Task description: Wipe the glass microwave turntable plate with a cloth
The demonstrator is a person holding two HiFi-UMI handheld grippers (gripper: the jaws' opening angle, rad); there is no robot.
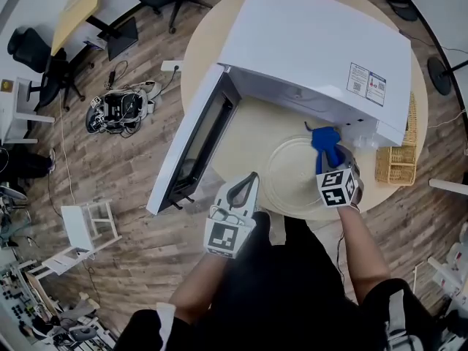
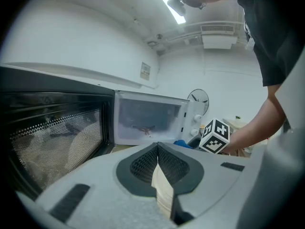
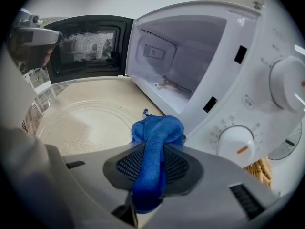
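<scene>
The glass turntable plate lies flat on the round table, in front of the open white microwave. My right gripper hovers over the plate's far right rim and is shut on a bunched blue cloth. In the right gripper view the cloth bulges out past the jaws, just above the plate and close to the microwave's front. My left gripper stays at the table's near edge, left of the plate. It is shut with nothing in it.
The microwave door swings out to the left, beside my left gripper. The control knobs are right of the cloth. A wicker basket sits at the table's right edge. Cables and a white stool are on the wooden floor.
</scene>
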